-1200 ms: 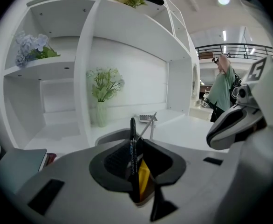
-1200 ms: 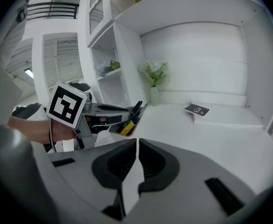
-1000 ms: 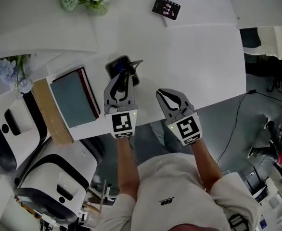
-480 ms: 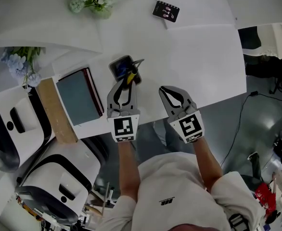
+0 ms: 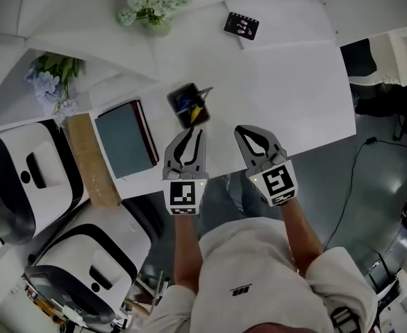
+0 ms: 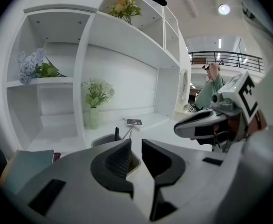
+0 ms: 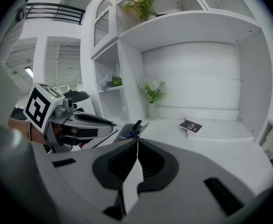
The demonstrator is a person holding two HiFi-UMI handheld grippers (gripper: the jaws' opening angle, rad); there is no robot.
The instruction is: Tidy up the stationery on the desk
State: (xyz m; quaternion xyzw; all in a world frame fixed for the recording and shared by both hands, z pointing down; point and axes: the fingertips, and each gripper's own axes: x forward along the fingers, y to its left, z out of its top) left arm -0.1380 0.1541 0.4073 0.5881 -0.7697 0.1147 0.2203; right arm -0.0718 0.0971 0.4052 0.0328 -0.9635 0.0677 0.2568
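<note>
Just above the left gripper [image 5: 192,134] in the head view stands the pen holder [image 5: 189,105], farther from the right gripper [image 5: 249,134]; left jaws slightly parted, right closed, both empty.

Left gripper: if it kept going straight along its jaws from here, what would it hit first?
Probably the dark pen holder, which stands just ahead of the left gripper; its jaws are slightly apart and empty. Its height is unclear, so it might pass over the rim.
</note>
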